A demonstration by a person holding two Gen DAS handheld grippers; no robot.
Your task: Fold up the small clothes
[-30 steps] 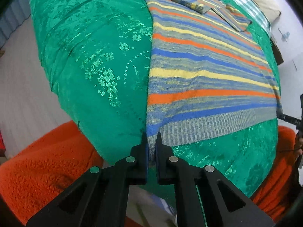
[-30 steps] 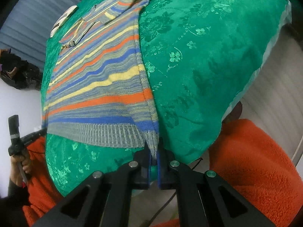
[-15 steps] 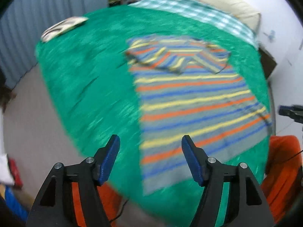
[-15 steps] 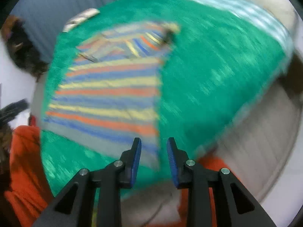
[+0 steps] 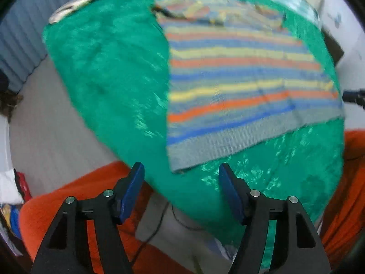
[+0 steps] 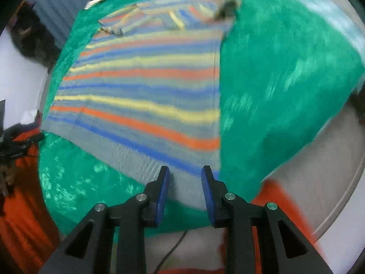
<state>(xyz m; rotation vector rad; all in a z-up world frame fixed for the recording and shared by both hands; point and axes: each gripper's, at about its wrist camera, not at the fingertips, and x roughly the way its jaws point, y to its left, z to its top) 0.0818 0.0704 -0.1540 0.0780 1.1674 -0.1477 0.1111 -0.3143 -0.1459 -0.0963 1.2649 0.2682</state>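
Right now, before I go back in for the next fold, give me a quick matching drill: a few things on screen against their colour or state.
Things:
1. striped sweater
2. bedspread
3. left gripper
4. right gripper

States:
a. jaws wide apart, nothing between them
b. lying flat, sleeves folded in at the far end
c. green, covering the bed
d. jaws narrowly apart, above the sweater's near corner

Pairs: 1-b, 2-c, 3-a, 4-d
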